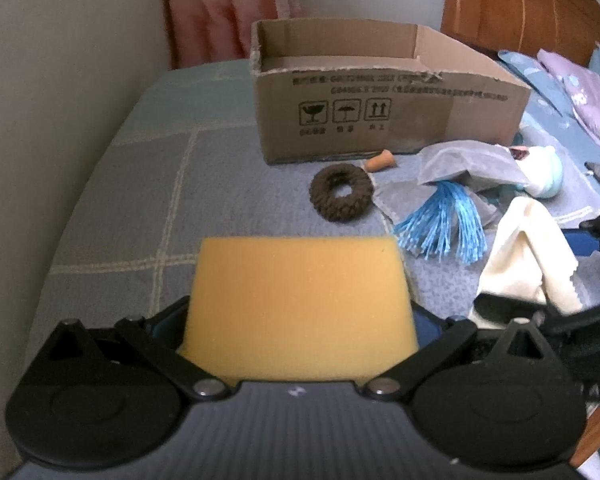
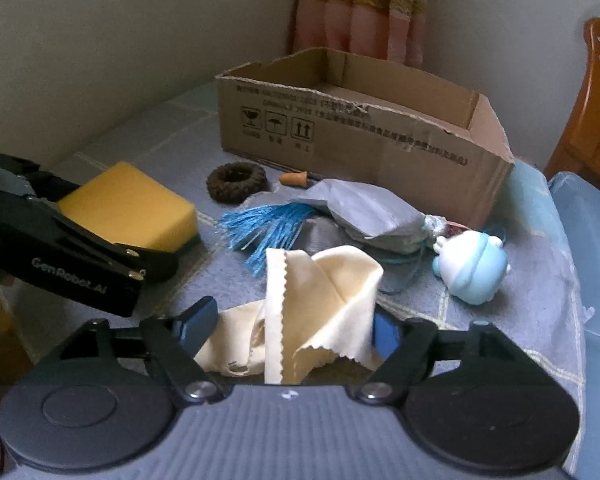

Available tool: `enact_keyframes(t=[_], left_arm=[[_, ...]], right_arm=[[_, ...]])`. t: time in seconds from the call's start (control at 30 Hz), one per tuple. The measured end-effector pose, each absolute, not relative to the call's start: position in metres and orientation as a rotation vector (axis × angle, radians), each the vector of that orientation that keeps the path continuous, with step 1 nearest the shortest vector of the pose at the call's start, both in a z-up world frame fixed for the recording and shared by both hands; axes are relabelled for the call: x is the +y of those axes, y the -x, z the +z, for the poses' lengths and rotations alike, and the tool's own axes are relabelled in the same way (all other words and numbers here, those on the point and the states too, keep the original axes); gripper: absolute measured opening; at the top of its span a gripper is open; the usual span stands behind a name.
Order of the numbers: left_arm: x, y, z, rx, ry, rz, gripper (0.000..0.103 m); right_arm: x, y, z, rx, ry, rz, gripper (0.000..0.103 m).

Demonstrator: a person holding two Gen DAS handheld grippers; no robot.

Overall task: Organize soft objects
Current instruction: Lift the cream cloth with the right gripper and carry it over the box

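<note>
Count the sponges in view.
1: a yellow sponge held in the left tongs, in front of the cardboard box. More could be hidden inside it.

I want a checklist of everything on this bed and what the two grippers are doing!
Surface: grey-blue checked bedspread.
Job's things: yellow foam sponge; cream pinked-edge cloth; open cardboard box, inside mostly hidden.
Clutter: brown knitted ring, blue tassel, grey cloth bag, pale blue toy figure, small orange cone.
Grippers: left gripper clamps the sponge; right gripper around the cloth, pads not pressing.
Cables: nothing seen.
Surroundings: pink curtain, wooden headboard.
</note>
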State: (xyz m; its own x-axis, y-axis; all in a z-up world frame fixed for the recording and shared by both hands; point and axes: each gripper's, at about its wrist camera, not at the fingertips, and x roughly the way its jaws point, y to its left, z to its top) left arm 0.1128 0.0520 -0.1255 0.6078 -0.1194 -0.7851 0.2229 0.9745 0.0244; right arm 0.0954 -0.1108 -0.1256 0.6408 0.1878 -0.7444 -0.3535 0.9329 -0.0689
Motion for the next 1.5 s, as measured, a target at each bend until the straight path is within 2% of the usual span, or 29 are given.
enact_keyframes(t=[0.17, 0.3, 0.87, 1.2, 1.33, 1.5], left_arm=[[0.051, -0.113, -0.118, 0.887, -0.145, -0.19, 0.099], [0.052, -0.113, -0.111, 0.876, -0.16, -0.186, 0.099], [0.054, -0.104, -0.083, 0.857, -0.137, -0.263, 0.099], [0.05, -0.104, -0.053, 0.785, -0.157, -0.282, 0.098], [0.047, -0.104, -0.06, 0.811, -0.161, -0.292, 0.098], [0.044, -0.108, -0.092, 0.88, -0.139, -0.3, 0.101]], right_arm=[[-0.116, -0.097, -0.124, 0.83, 0.204, 0.269, 0.054], [-0.12, -0.094, -0.123, 0.828, 0.194, 0.265, 0.047], [-0.13, -0.08, -0.092, 0.766, 0.163, 0.317, 0.045], [-0.137, -0.079, -0.069, 0.725, 0.16, 0.341, 0.039], [-0.142, -0.08, -0.059, 0.708, 0.147, 0.344, 0.039], [-0.144, -0.079, -0.061, 0.71, 0.143, 0.333, 0.039]])
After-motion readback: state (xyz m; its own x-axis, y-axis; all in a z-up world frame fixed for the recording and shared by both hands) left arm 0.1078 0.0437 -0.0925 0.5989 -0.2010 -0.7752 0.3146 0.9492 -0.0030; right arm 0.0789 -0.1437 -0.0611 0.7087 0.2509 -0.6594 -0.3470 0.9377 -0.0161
